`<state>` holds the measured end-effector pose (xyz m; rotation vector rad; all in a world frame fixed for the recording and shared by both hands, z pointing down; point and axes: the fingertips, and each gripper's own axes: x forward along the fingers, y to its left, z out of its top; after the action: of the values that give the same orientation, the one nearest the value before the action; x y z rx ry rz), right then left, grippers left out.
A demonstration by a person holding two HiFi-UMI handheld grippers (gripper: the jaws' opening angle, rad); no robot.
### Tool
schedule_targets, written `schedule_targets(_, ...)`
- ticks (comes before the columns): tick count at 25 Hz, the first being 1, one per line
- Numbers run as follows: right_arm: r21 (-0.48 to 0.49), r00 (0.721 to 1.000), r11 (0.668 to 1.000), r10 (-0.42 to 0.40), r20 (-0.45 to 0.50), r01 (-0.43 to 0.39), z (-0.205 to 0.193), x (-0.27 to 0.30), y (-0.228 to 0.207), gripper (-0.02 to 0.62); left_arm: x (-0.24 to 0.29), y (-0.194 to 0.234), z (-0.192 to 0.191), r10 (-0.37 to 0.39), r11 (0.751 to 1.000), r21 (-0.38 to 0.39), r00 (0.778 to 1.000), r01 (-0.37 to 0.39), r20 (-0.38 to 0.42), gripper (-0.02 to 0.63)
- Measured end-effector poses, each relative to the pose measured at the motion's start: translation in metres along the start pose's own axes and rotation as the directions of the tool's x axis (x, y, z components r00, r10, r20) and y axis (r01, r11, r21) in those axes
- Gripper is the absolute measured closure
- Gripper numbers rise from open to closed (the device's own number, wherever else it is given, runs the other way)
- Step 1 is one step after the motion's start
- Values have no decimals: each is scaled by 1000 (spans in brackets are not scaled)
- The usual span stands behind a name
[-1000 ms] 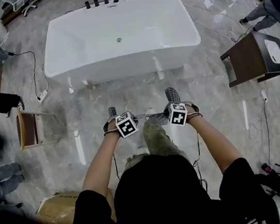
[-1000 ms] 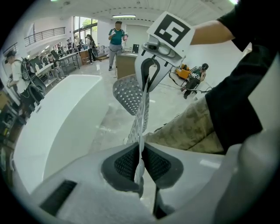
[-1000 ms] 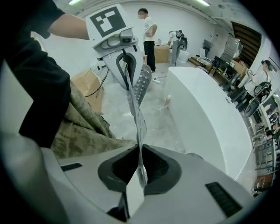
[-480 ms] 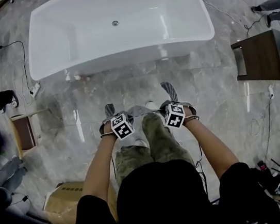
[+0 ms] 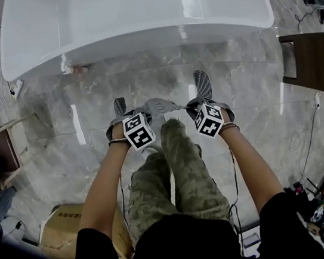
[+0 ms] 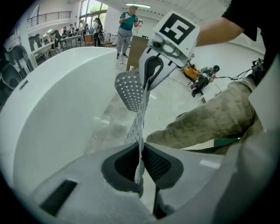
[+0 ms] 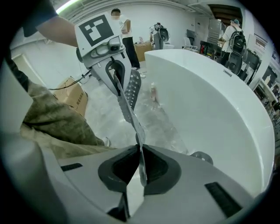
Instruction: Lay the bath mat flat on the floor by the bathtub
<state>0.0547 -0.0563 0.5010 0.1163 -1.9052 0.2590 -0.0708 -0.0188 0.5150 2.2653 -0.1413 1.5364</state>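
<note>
Both ends pinched: L gripper [image 5: 125,118] is clamped on the mat's [image 5: 157,105] 9 o'clock edge and R gripper [image 5: 201,103] on its 3 o'clock edge. The mat is stretched edge-up btwn them, just ahead of my legs [image 5: 179,165]. Tub [image 5: 133,15] sits at 12 o'clock, with bare floor [image 5: 248,101] btwn it and the mat. I'd say approx halfway: pickup and carry are done, but the mat looks clear of the floor. Left to do: lower it, spread it flat along the tub, let go.

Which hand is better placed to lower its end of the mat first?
Probably right, marginally. Both the left gripper and right gripper are shut on the bath mat, stretched between them, but the right end reaches slightly nearer the bathtub.
</note>
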Motion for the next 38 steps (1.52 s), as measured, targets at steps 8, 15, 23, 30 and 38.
schedule_targets(8,-44,1000,999,13,-24,-14,-36,131,-22,569,119,51,-46,1,998,57,1000,0,-17,577)
schedule_targets(15,-59,999,998,37,-37,-39,-60,202,-37,569,188,72,-69,-59,996,68,998,61,-31,578)
schedule_targets(23,-182,997,981,-72,-22,66,-57,244,-82,569,225,117,-76,-53,998,39,999,53,-9,578)
schedule_targets(30,-112,975,969,-213,64,219,-43,277,-155,569,236,194,-66,31,996,80,999,-29,-17,577)
schedule_targets(38,-93,917,915,-380,125,392,-51,328,-196,569,275,273,-68,268,940,228,963,-252,-41,558)
